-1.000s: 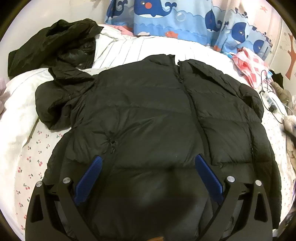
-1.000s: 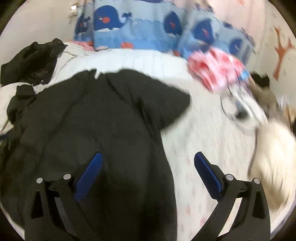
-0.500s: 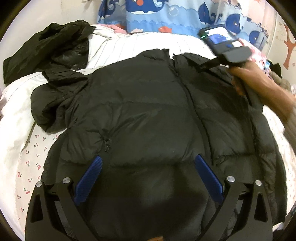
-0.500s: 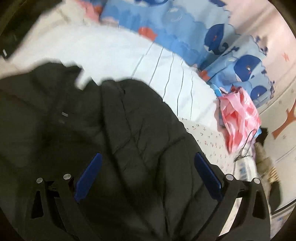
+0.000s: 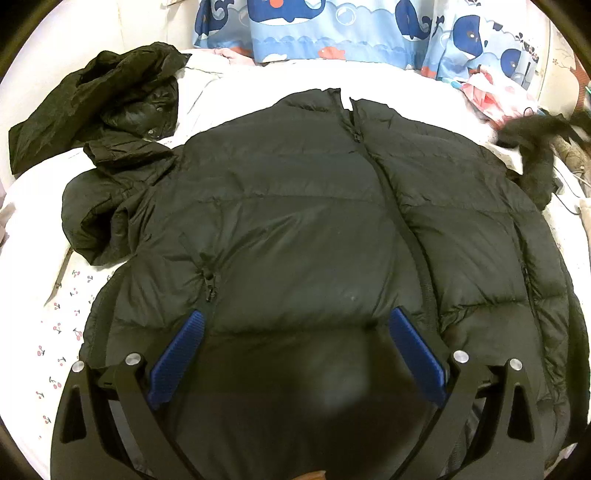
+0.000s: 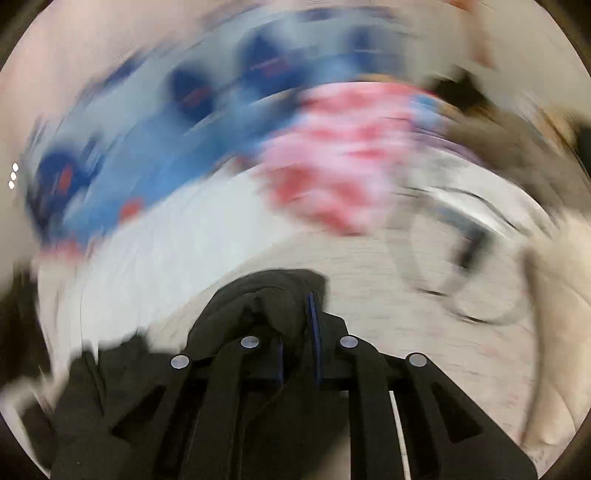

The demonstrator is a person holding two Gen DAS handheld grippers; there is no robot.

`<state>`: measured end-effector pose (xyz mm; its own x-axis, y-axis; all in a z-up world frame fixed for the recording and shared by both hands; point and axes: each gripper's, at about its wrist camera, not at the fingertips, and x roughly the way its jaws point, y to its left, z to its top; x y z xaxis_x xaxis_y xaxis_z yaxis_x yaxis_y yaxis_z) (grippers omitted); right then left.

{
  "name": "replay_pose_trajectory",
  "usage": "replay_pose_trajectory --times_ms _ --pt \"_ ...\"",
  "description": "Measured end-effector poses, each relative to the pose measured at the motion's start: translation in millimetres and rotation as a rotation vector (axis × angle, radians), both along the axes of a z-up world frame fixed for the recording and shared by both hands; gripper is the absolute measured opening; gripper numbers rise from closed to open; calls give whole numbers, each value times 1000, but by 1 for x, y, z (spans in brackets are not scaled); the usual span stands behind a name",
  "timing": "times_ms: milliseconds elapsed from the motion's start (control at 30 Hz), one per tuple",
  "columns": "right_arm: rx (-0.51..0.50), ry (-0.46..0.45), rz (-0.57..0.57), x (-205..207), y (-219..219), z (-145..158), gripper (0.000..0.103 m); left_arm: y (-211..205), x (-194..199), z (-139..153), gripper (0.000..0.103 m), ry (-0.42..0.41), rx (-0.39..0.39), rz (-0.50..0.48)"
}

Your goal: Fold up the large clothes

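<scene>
A large black puffer jacket (image 5: 295, 229) lies front up on the bed, zipped, collar at the far side. Its left sleeve (image 5: 103, 214) is bunched at the left. Its right sleeve (image 5: 535, 158) is lifted and blurred at the far right edge. My left gripper (image 5: 295, 325) is open and empty, hovering over the jacket's lower hem. My right gripper (image 6: 297, 306) is shut on a fold of black jacket sleeve (image 6: 266, 295), held above the bed; that view is heavily blurred.
A second black jacket (image 5: 99, 99) is heaped at the far left. A blue whale-print quilt (image 5: 351, 29) lies along the back. Pink-and-red cloth (image 5: 495, 96) and cables (image 5: 576, 184) lie at the right. The white bed sheet (image 5: 44, 295) shows at the left.
My right gripper reached the jacket's right shoulder, closed on the sleeve and is pulling it out to the right fast. The left gripper has barely moved.
</scene>
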<state>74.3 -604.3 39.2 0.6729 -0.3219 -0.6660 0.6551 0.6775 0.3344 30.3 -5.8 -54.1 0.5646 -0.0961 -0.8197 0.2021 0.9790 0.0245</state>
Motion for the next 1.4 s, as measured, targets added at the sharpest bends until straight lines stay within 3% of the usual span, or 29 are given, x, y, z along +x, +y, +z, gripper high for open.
replay_pose_trajectory --times_ms 33,100,167,233,267,367,500,567,633,833,867,900,967,1000,1067,1167,1233,1267,1300,1333,1367,1400 --pt "61 10 -68 -30 -28 -11 21 0 0 0 96 4 0 -1" --pt "204 71 -158 -79 -70 -47 75 -1 -2 -2 96 7 4 -2" --pt "290 106 -175 -117 -94 -76 74 -3 -2 -2 96 8 12 -4" --pt "234 123 -62 -130 -91 -81 70 -3 0 -4 96 8 18 -6" --pt "171 183 11 -129 -79 -78 71 -3 0 -4 96 9 22 -6" --pt "46 223 112 -132 -51 -57 81 -2 2 -8 96 19 26 -9" --pt "-98 156 98 -144 -31 -17 96 -1 3 -10 96 34 16 -16" --pt "-75 121 97 -133 -36 -8 96 -2 2 -9 96 29 20 -20" --pt "-85 155 81 -119 -42 -10 96 -3 1 -9 96 24 22 -24" --pt "-233 435 90 -71 -58 -65 94 -7 2 -14 96 31 46 -36" --pt "-246 458 98 -67 -60 -74 76 -7 2 -15 96 32 51 -36" --pt "-244 489 102 -63 -65 -84 43 -8 3 -16 96 33 54 -34" --pt "-196 470 96 -63 -75 -88 10 -7 4 -17 96 36 54 -30" --pt "-196 408 89 -65 -76 -77 4 -6 4 -17 96 36 51 -27" --pt "-203 272 90 -71 -74 -46 3 -1 6 -14 96 24 28 -13" --pt "-208 -128 102 -106 -76 22 3 9 8 -5 96 -3 -48 19" --pt "-197 -234 43 -125 -93 41 4 15 10 -1 96 -17 -89 39" --pt "-169 -227 2 -130 -107 38 4 17 11 -2 96 -15 -101 50" --pt "-135 -204 -19 -130 -118 32 14 18 13 -4 96 -6 -105 53" --pt "-68 -117 -58 -129 -137 16 24 17 14 -6 96 7 -108 51" --pt "-22 -40 -118 -134 -151 -1 48 16 15 -10 96 24 -102 48" --pt "5 -17 -170 -143 -159 -12 58 14 16 -13 96 31 -92 47"
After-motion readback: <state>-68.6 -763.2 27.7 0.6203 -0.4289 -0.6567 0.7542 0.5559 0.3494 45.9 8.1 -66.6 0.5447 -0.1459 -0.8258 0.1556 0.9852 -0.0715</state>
